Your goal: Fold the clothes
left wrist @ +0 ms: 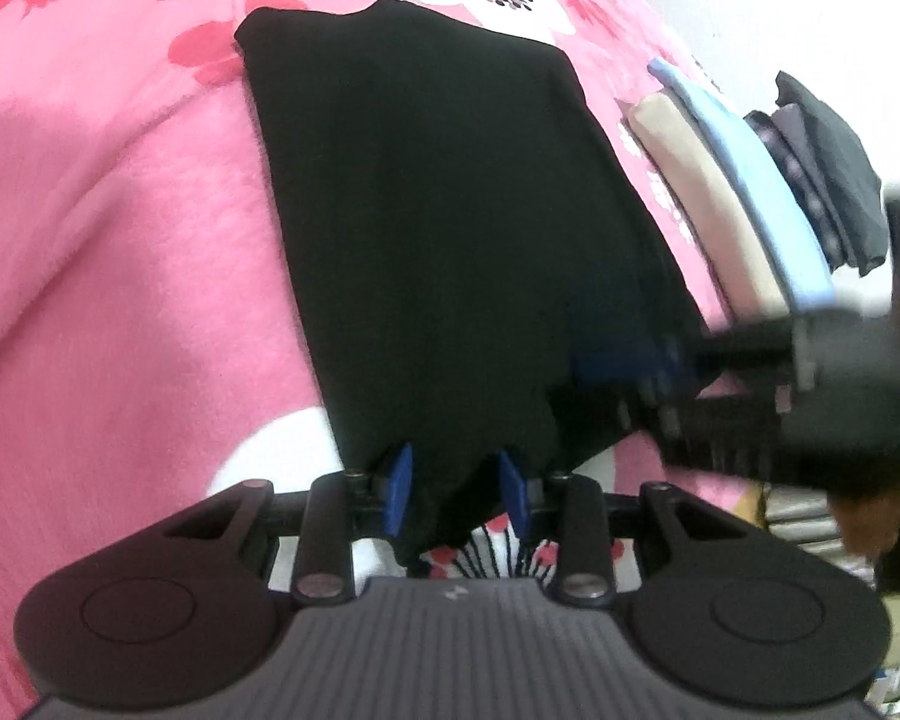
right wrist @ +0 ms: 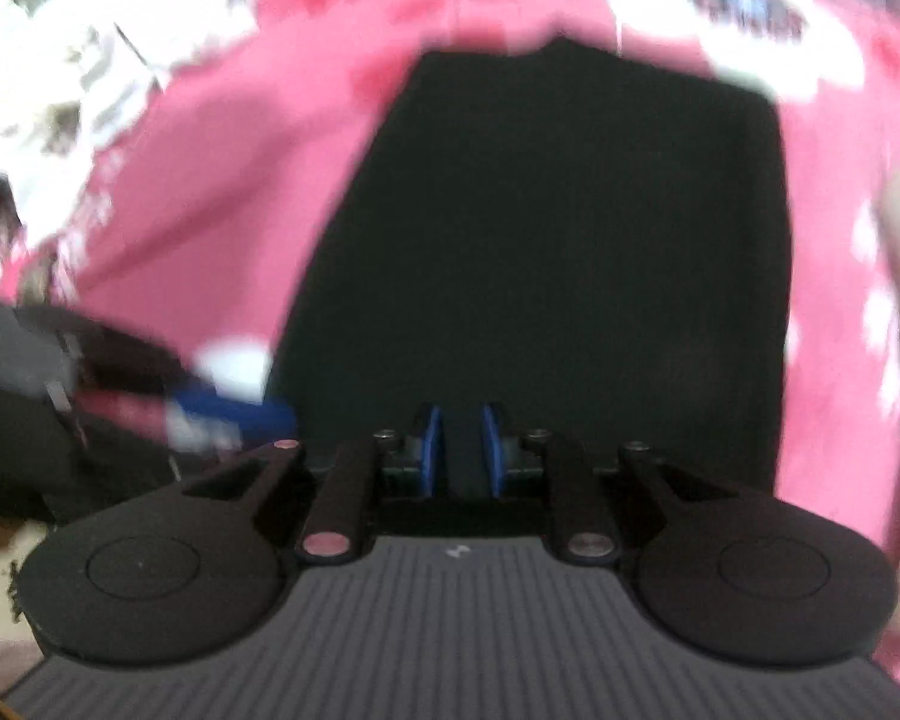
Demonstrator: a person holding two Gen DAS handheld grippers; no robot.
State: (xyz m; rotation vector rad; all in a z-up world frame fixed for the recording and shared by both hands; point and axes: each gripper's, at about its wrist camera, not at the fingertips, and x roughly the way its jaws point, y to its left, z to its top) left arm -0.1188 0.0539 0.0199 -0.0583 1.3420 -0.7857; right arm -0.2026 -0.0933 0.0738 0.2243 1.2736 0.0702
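A black garment [left wrist: 450, 228] lies lengthwise on a pink floral bedspread [left wrist: 120, 240], folded into a long narrow shape. My left gripper [left wrist: 459, 489] is shut on its near left corner, blue pads pinching bunched cloth. My right gripper [left wrist: 642, 384] shows blurred in the left wrist view, at the garment's near right corner. In the right wrist view the black garment [right wrist: 558, 252] fills the middle, and my right gripper [right wrist: 462, 450] is shut on its near edge, dark cloth between the blue pads. My left gripper [right wrist: 234, 414] shows blurred at the left.
A stack of folded clothes stands on the bed to the right: beige [left wrist: 702, 180], light blue [left wrist: 750, 180] and dark grey [left wrist: 828, 168] pieces. A white wall lies beyond. Cluttered white items [right wrist: 90, 60] show at the far left of the right wrist view.
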